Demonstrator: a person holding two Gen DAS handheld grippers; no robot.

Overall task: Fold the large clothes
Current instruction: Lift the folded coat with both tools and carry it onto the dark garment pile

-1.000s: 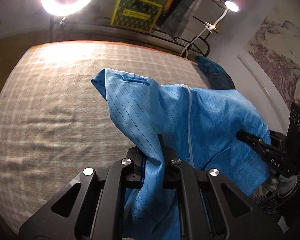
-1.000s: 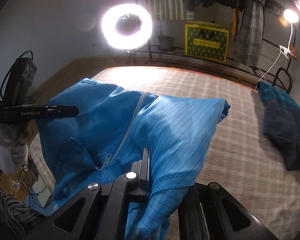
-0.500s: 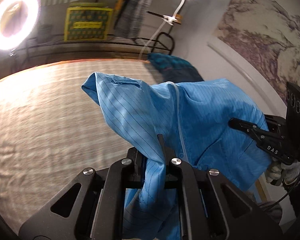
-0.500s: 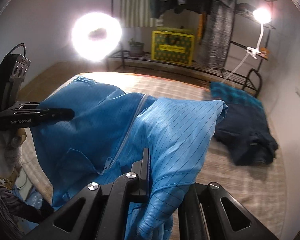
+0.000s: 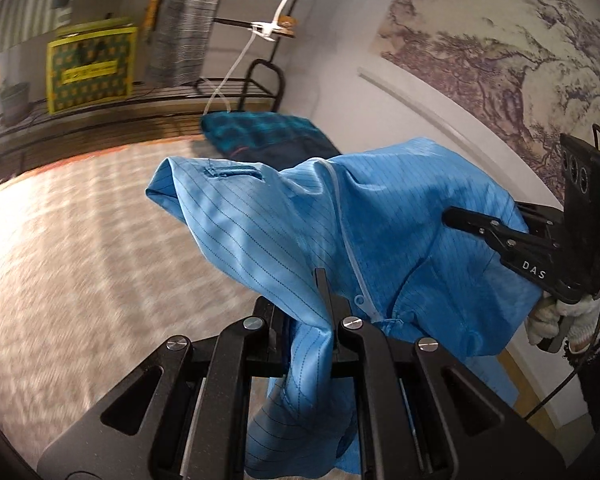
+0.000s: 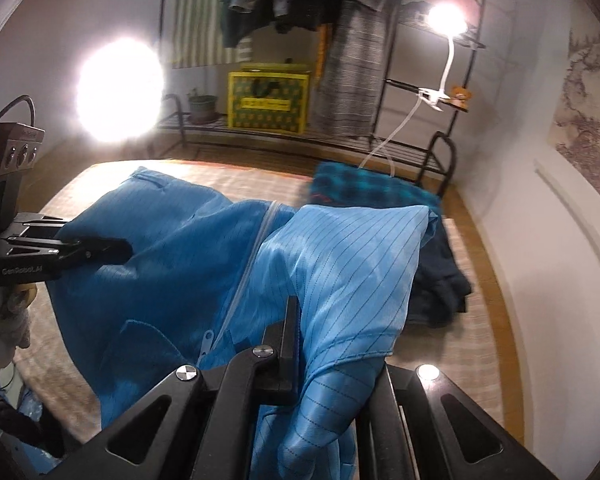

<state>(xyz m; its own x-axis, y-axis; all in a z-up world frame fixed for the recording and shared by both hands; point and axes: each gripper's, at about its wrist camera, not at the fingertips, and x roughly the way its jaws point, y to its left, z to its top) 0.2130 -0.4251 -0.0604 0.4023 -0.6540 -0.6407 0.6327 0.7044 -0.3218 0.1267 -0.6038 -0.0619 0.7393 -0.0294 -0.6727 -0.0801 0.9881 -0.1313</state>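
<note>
A large blue pinstriped zip jacket [image 5: 379,220] hangs stretched between both grippers, held above the bed. My left gripper [image 5: 319,300] is shut on one bunched edge of it; it also shows at the left of the right wrist view [image 6: 100,250]. My right gripper [image 6: 300,320] is shut on the other edge of the jacket [image 6: 339,272]; it appears at the right of the left wrist view [image 5: 479,228]. The white zip [image 6: 256,256] runs down the middle, partly open.
The bed with a beige checked cover [image 5: 80,260] lies below. A folded dark teal plaid garment [image 6: 379,196] lies at the bed's far right. Behind stand a black wire rack [image 6: 419,152], a yellow box [image 6: 268,100], a ring light [image 6: 120,88] and a wall [image 6: 559,260] on the right.
Both grippers have swung to the right with the jacket still held between them; the ring light has slid left and the wall and plaid garment have come into view.
</note>
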